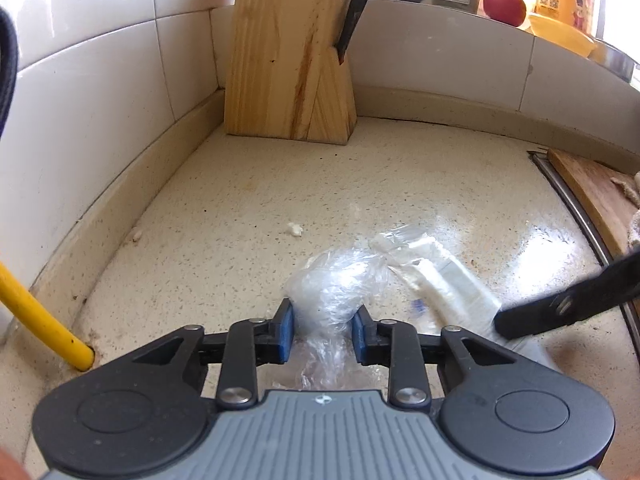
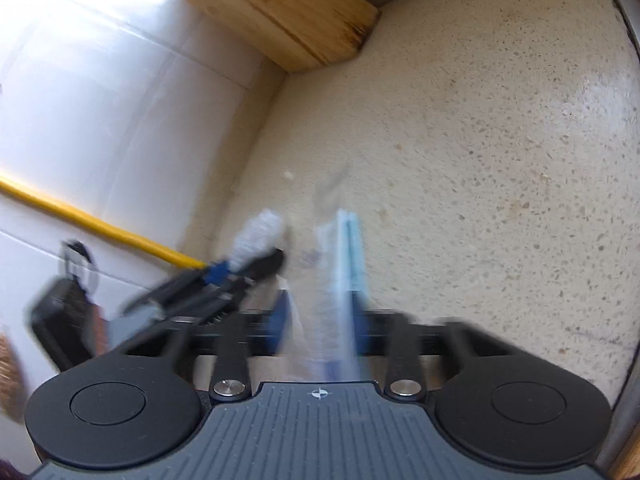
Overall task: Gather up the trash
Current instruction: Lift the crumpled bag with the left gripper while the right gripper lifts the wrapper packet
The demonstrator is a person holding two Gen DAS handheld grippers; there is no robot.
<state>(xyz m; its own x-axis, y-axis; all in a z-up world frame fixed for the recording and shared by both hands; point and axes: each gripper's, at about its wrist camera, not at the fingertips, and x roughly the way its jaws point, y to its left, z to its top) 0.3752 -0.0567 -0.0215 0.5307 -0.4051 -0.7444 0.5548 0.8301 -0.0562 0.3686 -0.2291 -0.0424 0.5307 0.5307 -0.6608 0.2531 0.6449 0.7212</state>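
A crumpled wad of clear plastic film (image 1: 336, 288) lies on the speckled counter (image 1: 240, 184). My left gripper (image 1: 324, 332) is shut on it, its blue pads pinching the wad's near end. Just right of it lies a flat clear packet (image 1: 440, 276) with white and blue contents. One black finger (image 1: 560, 308) of the right gripper reaches its near end. The right wrist view is blurred: the right gripper (image 2: 320, 320) is shut on that long packet (image 2: 344, 264). To its left, the left gripper (image 2: 256, 262) holds the wad (image 2: 260, 234).
A wooden knife block (image 1: 288, 60) stands in the back corner against white tiles. A yellow pipe (image 1: 44, 320) rises at the left. Small white scraps (image 1: 295, 229) lie on the counter. A cutting board (image 1: 592, 188) lies right, beyond a metal rim. Jars and a red fruit (image 1: 504, 6) line the ledge.
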